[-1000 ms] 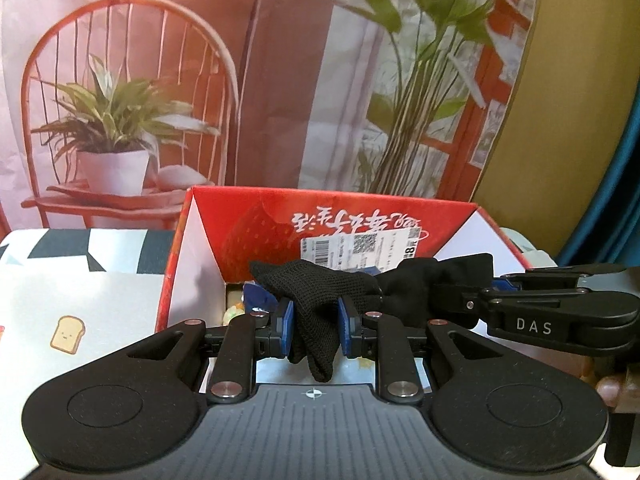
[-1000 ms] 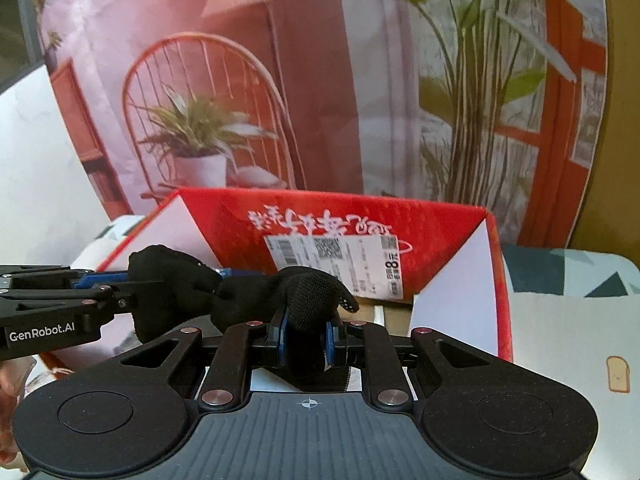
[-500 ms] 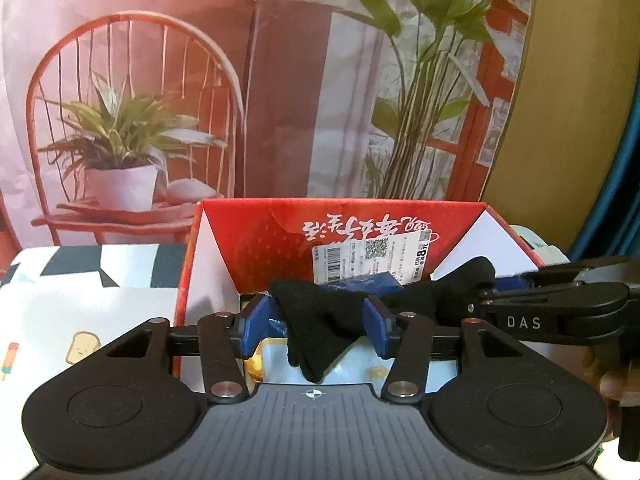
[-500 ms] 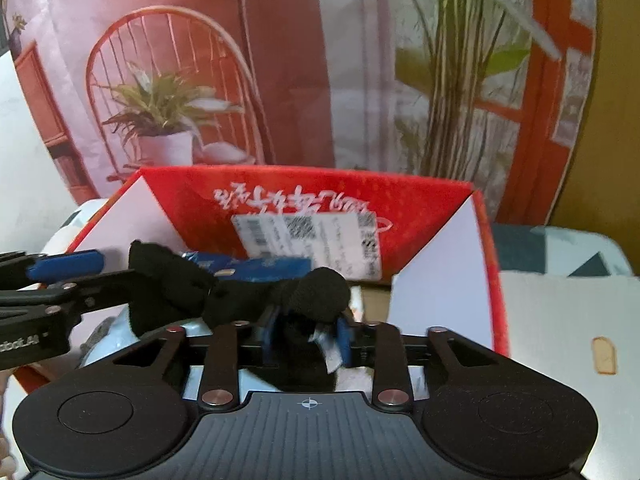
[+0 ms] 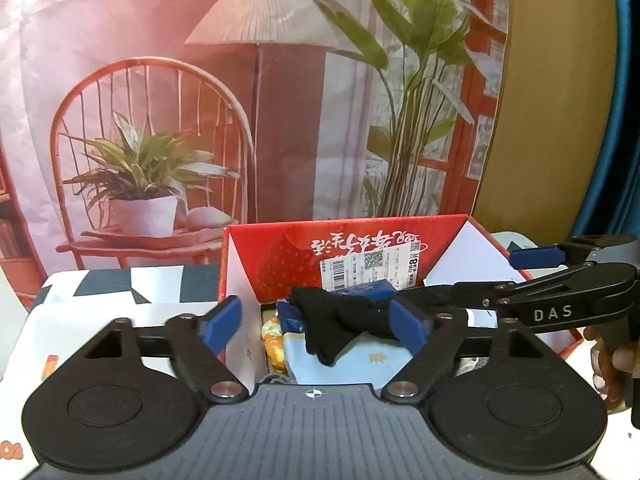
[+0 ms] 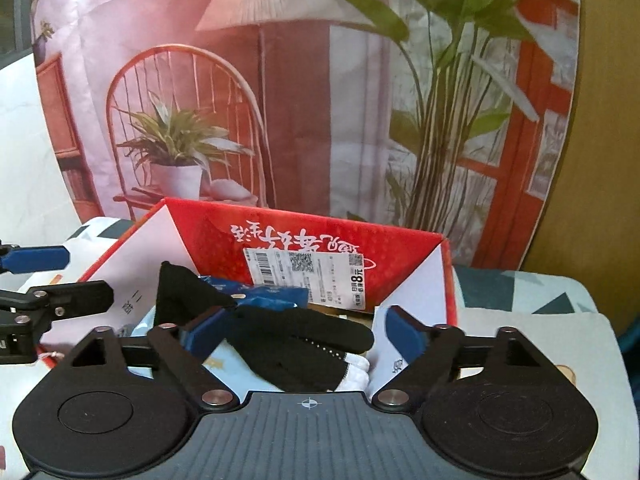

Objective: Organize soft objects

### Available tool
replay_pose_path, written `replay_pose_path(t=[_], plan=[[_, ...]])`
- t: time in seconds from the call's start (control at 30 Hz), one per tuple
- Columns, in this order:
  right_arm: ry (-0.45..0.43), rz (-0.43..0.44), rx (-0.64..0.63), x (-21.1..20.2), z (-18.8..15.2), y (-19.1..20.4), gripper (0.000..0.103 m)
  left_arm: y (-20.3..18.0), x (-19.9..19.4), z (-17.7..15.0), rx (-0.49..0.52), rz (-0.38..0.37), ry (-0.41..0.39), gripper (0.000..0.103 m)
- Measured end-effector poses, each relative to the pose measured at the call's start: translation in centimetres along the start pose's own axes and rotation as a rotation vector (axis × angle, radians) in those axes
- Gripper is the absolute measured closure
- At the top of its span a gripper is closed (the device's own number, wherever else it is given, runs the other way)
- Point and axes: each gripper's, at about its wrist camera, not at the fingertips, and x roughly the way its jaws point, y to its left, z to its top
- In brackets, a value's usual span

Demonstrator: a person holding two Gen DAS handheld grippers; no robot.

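A black knit cloth (image 5: 340, 320) with a white cuff lies in the red cardboard box (image 5: 280, 264) on a light blue cloth (image 5: 360, 364). My left gripper (image 5: 316, 324) hangs over the box's near side. Its jaws are opening wide, the black cloth lies loose between them, and no pad presses it. In the right wrist view the same black cloth (image 6: 300, 340) lies between the jaws of my right gripper (image 6: 304, 330), which are also opening and clear of it. Each gripper shows in the other's view: the right gripper (image 5: 468, 276) and the left gripper (image 6: 90, 278).
In the red box (image 6: 400, 248) lie a blue packet (image 6: 264, 294) and a yellow printed item (image 5: 272, 340). A printed backdrop with a chair and plants (image 5: 140, 168) stands right behind it. A patterned tablecloth (image 6: 560, 332) lies on both sides. A hand (image 5: 612, 364) holds the right gripper.
Both grippers were shut on the ends of the black cloth; both have opened and let it drop into the box. Both have risen and drawn back a little.
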Motion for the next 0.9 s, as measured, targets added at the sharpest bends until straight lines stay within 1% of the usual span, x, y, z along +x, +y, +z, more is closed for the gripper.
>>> replay_pose_path(t=[0.07,0.1,0.17,0.27,0.53,0.9], plan=[[0.000,0.000,-0.011,-0.7,-0.2,0.1,0.009,0.0,-0.7,-0.1,-0.002,0.002,-0.001,0.006],[0.002,0.001,-0.015,-1.0,-0.4,0.2,0.008,0.0,-1.0,-0.2,-0.004,0.002,0.000,0.004],[0.004,0.001,-0.019,-1.6,-0.7,0.3,0.000,0.1,-1.6,-0.4,-0.015,0.004,0.008,0.002],[-0.002,0.006,-0.020,-2.6,-1.2,0.5,0.001,0.3,-2.5,-0.9,-0.026,0.015,0.013,0.000],[-0.011,0.026,-0.030,-5.1,-3.4,1.4,0.001,-0.1,-4.9,-2.7,-0.023,0.025,0.017,0.000],[-0.027,0.058,-0.012,-7.6,-8.2,2.0,0.001,-1.0,-7.9,-7.3,-0.014,0.051,0.028,0.000]])
